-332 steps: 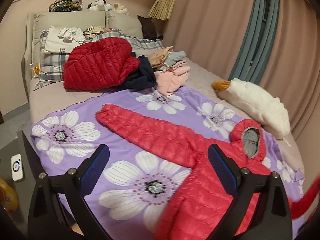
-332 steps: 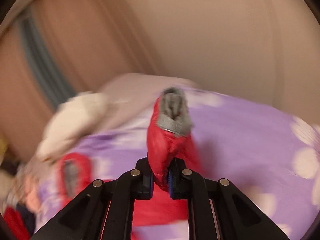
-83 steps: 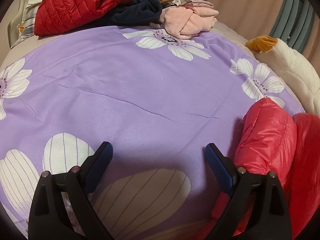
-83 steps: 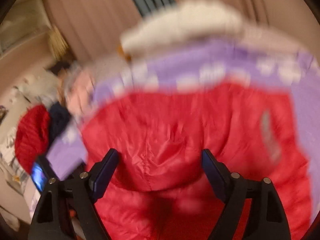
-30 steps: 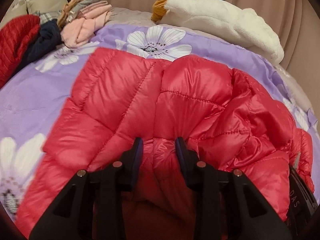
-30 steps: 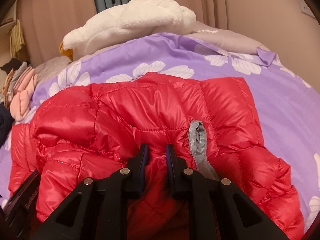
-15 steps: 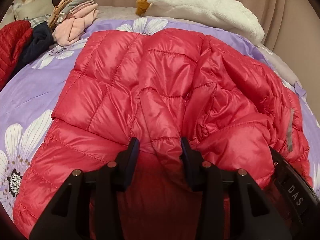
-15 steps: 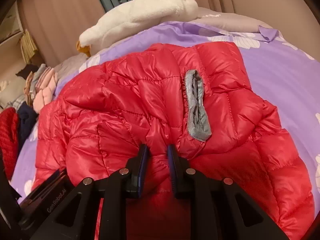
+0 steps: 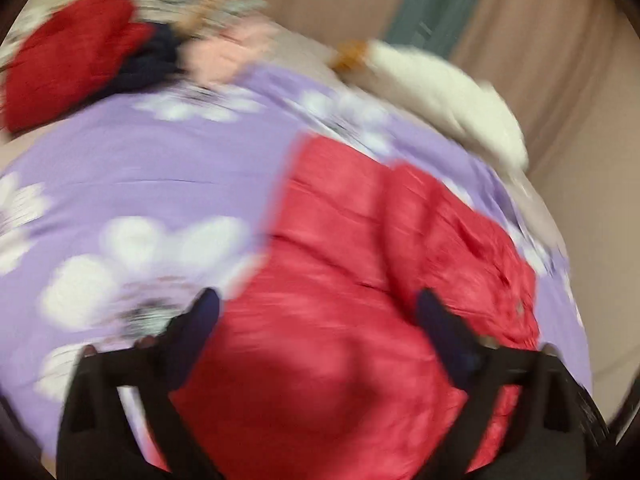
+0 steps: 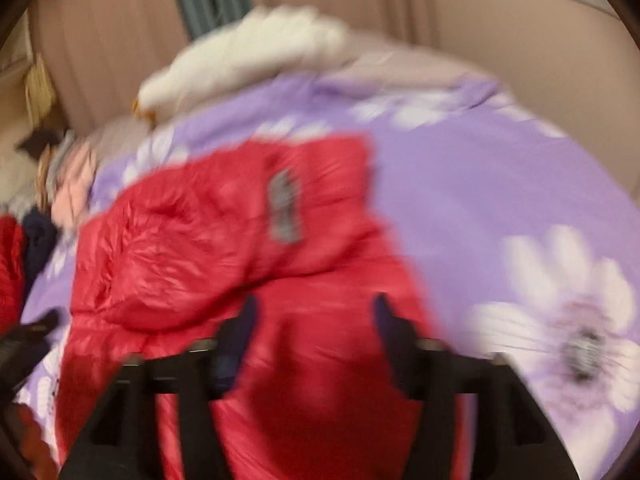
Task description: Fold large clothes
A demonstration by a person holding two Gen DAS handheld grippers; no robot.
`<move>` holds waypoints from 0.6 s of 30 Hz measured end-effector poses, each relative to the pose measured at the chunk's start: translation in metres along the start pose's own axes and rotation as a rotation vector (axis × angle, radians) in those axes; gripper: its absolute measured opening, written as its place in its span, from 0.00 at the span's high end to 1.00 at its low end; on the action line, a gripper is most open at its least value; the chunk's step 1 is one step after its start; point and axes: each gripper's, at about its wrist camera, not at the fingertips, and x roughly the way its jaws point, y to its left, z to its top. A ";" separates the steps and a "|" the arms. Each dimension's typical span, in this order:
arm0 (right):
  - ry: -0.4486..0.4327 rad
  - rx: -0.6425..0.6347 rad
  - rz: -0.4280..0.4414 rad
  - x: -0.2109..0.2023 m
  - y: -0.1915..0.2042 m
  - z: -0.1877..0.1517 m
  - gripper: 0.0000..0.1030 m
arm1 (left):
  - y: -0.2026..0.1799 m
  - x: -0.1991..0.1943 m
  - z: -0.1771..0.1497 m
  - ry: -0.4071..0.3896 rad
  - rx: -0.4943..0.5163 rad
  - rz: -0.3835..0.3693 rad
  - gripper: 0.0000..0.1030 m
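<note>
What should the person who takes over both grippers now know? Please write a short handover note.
Left gripper: jaws wide open, holding nothing, over the red puffer jacket.
Right gripper: jaws open, empty, also above the jacket.
The jacket lies in a folded bundle on the purple flowered sheet, its grey patch facing up. Both views are blurred by motion.
Done: the jacket is folded over and released.
Left: check and tidy the fold, then take the next garment from the clothes pile at the far end of the bed. The white plush toy lies beside the sheet.
</note>
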 end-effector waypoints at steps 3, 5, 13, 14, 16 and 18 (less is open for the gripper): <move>0.026 0.150 -0.026 -0.023 -0.055 -0.020 0.17 | 0.048 -0.022 -0.018 0.035 -0.057 0.028 0.02; 0.072 0.253 -0.011 -0.029 -0.085 -0.039 0.17 | 0.079 -0.026 -0.040 0.072 -0.134 0.029 0.03; 0.079 0.404 0.123 -0.048 -0.080 -0.106 0.17 | 0.070 -0.038 -0.123 0.200 -0.169 -0.250 0.04; 0.101 0.408 0.188 -0.047 -0.067 -0.111 0.17 | 0.061 -0.038 -0.133 0.242 -0.195 -0.351 0.04; 0.157 0.434 0.297 -0.041 -0.046 -0.121 0.17 | 0.044 -0.037 -0.146 0.264 -0.228 -0.430 0.04; 0.141 0.413 0.290 -0.040 -0.023 -0.125 0.16 | 0.028 -0.034 -0.147 0.242 -0.224 -0.400 0.04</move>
